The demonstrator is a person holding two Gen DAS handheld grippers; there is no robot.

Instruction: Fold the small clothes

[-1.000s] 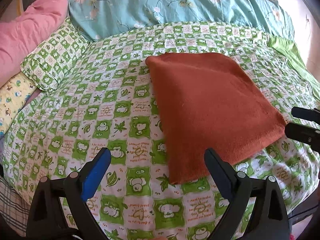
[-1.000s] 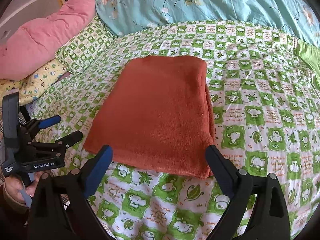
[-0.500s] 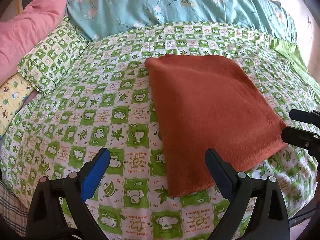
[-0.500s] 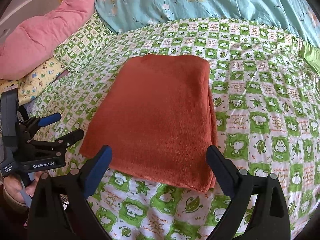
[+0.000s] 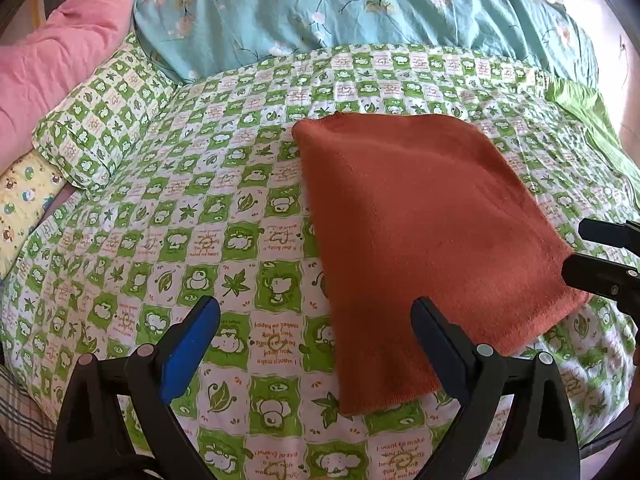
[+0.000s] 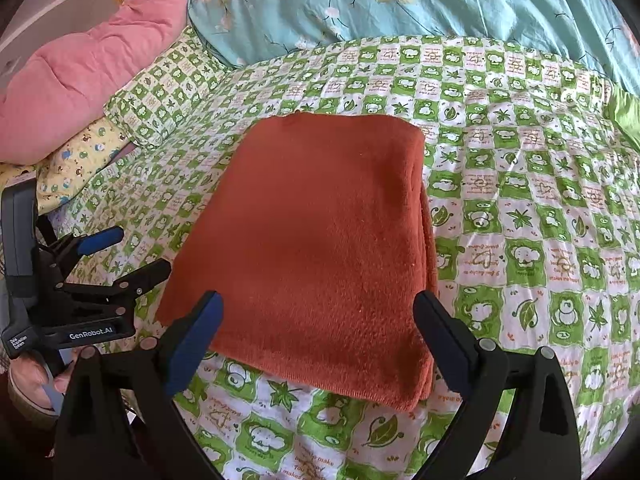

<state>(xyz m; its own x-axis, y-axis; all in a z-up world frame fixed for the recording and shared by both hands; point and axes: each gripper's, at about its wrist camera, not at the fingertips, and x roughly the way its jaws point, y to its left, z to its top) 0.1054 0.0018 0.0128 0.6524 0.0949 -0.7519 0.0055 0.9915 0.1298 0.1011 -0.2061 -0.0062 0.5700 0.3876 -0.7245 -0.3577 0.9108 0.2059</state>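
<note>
Rust-red cloth [image 6: 320, 240] lies already folded on the bed [image 6: 520, 220], its near edge just ahead of my right gripper [image 6: 316, 320]. Both grippers are spread wide, empty. I fear pinching only the top layer, dragging the stack askew; left gripper [image 5: 316, 328] sits off its corner.

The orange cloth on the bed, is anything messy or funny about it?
Not really. The orange cloth lies flat and folded on the green checked bedspread. Only its stacked layers at the right edge peek out slightly uneven. Both grippers, left and right, are open and empty.
</note>
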